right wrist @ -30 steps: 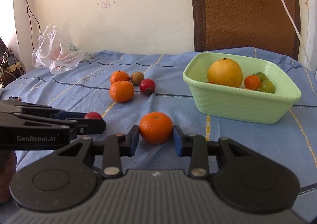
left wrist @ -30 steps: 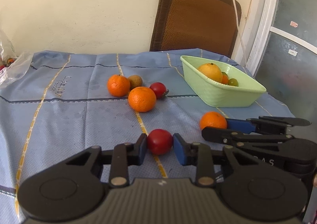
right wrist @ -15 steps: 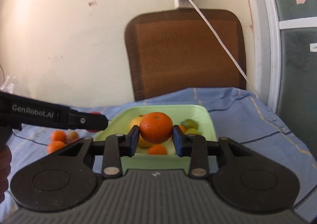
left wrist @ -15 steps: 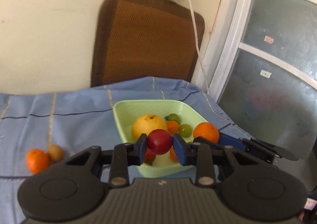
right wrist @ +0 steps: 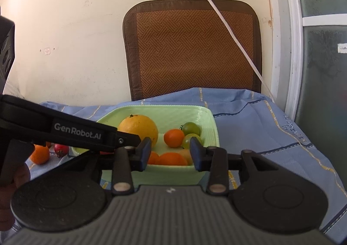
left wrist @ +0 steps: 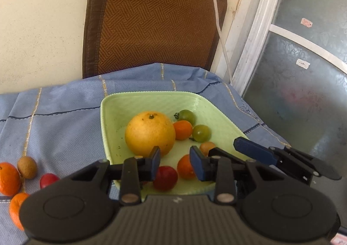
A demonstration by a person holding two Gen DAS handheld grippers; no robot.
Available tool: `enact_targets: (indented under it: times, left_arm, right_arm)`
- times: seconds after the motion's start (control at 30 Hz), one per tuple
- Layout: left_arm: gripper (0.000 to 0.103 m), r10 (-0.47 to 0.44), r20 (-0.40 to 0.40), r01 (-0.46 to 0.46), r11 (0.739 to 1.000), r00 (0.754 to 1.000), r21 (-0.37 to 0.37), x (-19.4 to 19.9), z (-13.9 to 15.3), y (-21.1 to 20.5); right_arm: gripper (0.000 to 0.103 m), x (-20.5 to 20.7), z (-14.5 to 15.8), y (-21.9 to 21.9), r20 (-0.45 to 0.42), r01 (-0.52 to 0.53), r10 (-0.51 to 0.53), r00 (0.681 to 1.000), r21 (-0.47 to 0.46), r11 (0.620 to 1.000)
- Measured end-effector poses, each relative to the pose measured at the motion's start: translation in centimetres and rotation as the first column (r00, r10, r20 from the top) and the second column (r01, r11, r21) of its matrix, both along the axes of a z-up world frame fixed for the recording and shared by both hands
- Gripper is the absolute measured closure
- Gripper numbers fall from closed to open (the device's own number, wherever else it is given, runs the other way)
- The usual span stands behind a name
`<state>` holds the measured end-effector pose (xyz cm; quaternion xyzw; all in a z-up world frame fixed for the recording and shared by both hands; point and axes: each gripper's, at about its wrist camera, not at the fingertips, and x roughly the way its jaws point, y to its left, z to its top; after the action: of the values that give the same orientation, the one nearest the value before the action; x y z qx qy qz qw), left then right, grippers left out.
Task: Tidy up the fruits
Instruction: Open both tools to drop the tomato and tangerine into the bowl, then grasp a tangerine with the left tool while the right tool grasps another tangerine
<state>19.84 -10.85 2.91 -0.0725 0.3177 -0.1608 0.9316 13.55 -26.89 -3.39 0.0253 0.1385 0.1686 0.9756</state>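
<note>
both tools (left wrist: pixel 174 161) open over green basket (left wrist: pixel 151 98)

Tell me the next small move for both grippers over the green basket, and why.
Probably draw both grippers back toward the fruit left on the cloth. The left gripper and right gripper hold nothing, jaws opening; the red fruit and tangerine lie in the green basket. A kiwi and tangerines wait outside.

Left gripper (left wrist: pixel 175 163) and right gripper (right wrist: pixel 170 155) both opening, nothing gripped.
</note>
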Motion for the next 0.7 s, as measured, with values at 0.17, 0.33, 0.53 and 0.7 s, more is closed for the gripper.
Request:
enact_targets:
  times: [0.17,0.33,0.53,0.7]
  left_arm:
    - [0.072,0.066,0.089,-0.062,0.997,0.994,-0.047,-2.5,2.9,3.4]
    - [0.072,0.253,0.142,-0.243,0.966,0.957,-0.083,-6.5,4.8,11.3]
    - [0.072,0.398,0.058,-0.392,0.916,0.916,-0.086,-9.4,2.8,18.3]
    - [0.069,0.357,0.038,-0.354,0.932,0.933,-0.076,-9.9,0.5,17.9]
  right_arm:
    - [0.061,0.0,0.1,-1.6,-0.005,0.041,-0.04,0.999,0.094,0.995]
    - [0.061,-0.7,0.5,-2.9,0.061,0.09,-0.102,0.993,0.177,0.98]
    - [0.06,-2.4,1.6,-1.1,0.073,-0.113,0.1,0.992,0.214,0.97]
    - [0.061,-3.2,2.2,5.5,-0.041,-0.329,0.335,0.941,0.114,0.937]
